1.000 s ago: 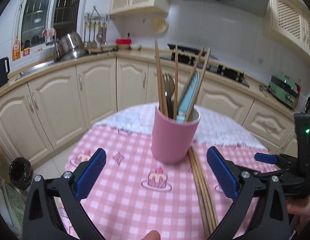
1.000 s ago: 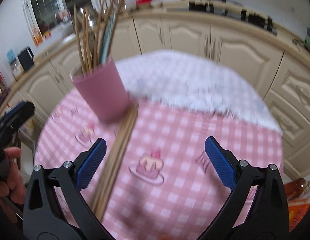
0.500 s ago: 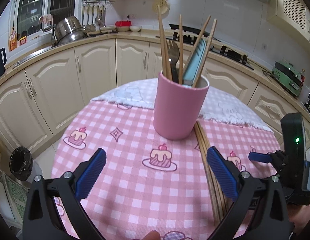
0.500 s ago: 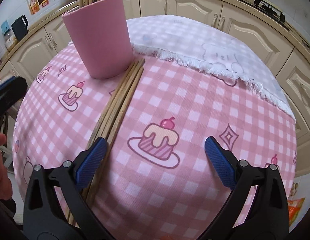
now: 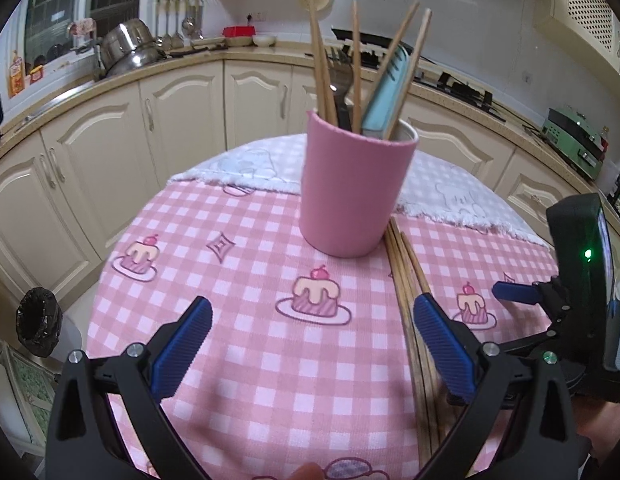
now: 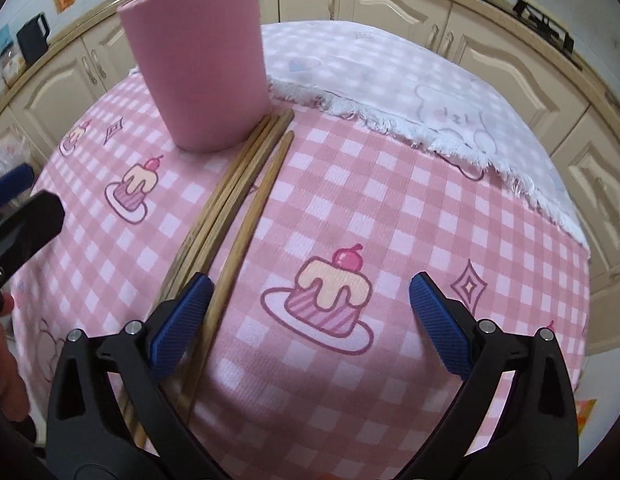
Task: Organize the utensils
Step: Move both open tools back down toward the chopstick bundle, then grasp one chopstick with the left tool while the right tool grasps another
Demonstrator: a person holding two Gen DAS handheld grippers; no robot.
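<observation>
Holding our left gripper (image 5: 311,344) low over the tabletop (image 5: 238,364), we keep its jaws spread wide with nothing between them but the pink checked tablecloth (image 5: 190,240). Our right gripper (image 6: 308,320) sits the same way, jaws spread and empty, its left fingertip (image 6: 182,314) just beside the near ends of the loose chopsticks (image 6: 246,184). Whether that fingertip touches the wood we cannot tell.

The loose chopsticks lie flat in a bundle on the cloth, three close together and one slightly apart to the right, running from under our right gripper up to the base of the pink cup (image 6: 202,60), where their far ends touch or nearly touch it. In the left wrist view the same bundle (image 5: 409,304) passes just beside our left gripper's right finger.

The pink cup (image 5: 353,188) stands upright near the seam where a white fringed cloth (image 6: 409,92) overlaps the pink one. Standing in it are several wooden chopsticks (image 5: 321,60), a metal fork (image 5: 341,80) and a pale blue utensil (image 5: 385,96).

Beyond the tabletop, cream cabinets (image 5: 110,136) curve around the kitchen.
</observation>
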